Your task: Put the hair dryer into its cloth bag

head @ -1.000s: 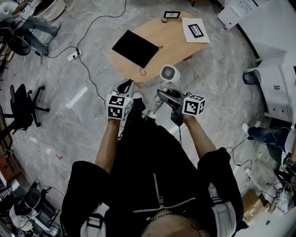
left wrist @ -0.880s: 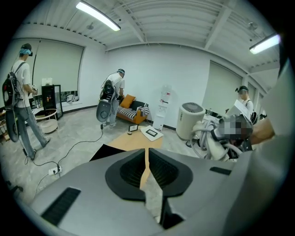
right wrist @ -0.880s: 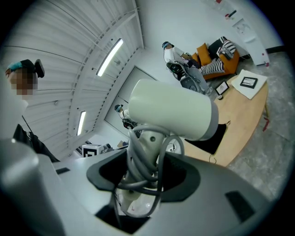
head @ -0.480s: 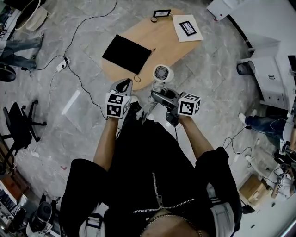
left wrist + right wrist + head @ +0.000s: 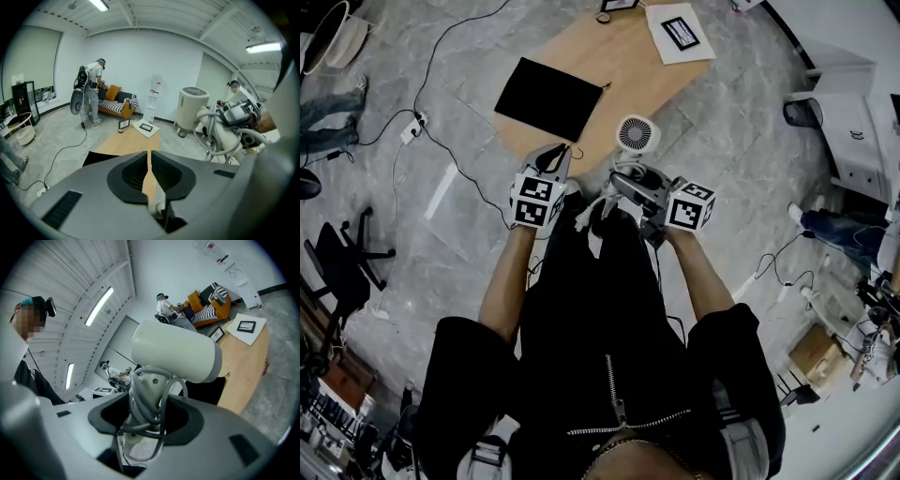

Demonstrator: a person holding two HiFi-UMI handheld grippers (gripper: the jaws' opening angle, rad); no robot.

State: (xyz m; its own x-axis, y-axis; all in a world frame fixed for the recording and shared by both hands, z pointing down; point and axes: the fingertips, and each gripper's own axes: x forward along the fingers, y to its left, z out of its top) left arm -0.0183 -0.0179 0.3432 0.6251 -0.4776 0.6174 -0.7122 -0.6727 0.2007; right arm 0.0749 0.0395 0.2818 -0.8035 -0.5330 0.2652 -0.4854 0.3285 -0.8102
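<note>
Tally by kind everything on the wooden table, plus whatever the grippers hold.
Black cloth bag: 1
Picture frame: 1
White card: 1
Small round thing: 1
Hair dryer, in the right gripper: 1
Total: 5

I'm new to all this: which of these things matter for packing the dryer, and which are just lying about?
For the job:
- hair dryer, held in the right gripper
- black cloth bag on the wooden table
- left gripper, empty

Just lying about:
- picture frame
- white sheet
- power strip
- office chair
</note>
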